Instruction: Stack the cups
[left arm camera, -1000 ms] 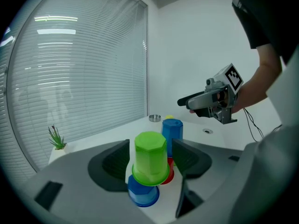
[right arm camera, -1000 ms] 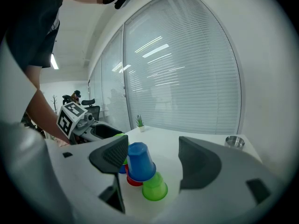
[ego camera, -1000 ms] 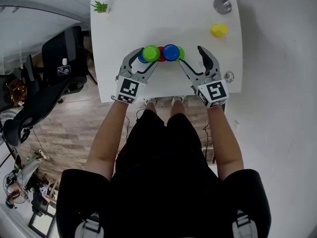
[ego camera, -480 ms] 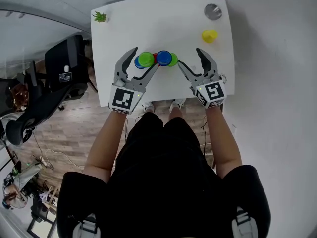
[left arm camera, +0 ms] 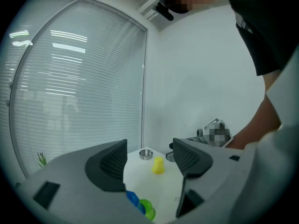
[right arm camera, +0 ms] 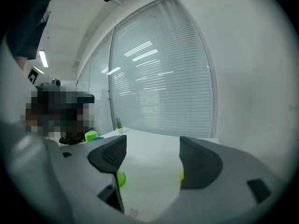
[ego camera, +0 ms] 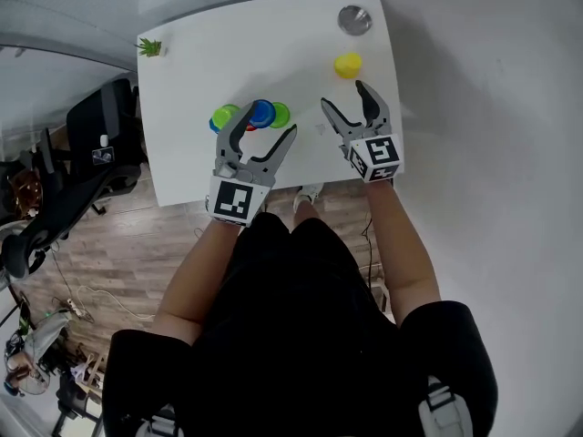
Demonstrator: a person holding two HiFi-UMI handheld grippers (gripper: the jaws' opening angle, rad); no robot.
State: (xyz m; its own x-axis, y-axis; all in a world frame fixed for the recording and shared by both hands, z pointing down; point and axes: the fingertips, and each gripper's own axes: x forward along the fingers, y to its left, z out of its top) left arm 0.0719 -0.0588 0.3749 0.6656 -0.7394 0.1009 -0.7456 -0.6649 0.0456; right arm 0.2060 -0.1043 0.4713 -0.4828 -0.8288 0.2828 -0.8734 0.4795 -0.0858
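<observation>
Together green, blue, red cups (ego camera: 261, 113) cluster; left gripper (ego camera: 270, 119), fingers (ego camera: 230, 137) just narrowing, and right gripper (ego camera: 342, 95) gape empty

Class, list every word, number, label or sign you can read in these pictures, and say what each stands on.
No words or numbers can be read.
Cube of the left gripper: black-and-white square marker, a pattern, not letters.
Cube of the right gripper: another such square marker.
On the table, a small pale patch: too small to read.
</observation>
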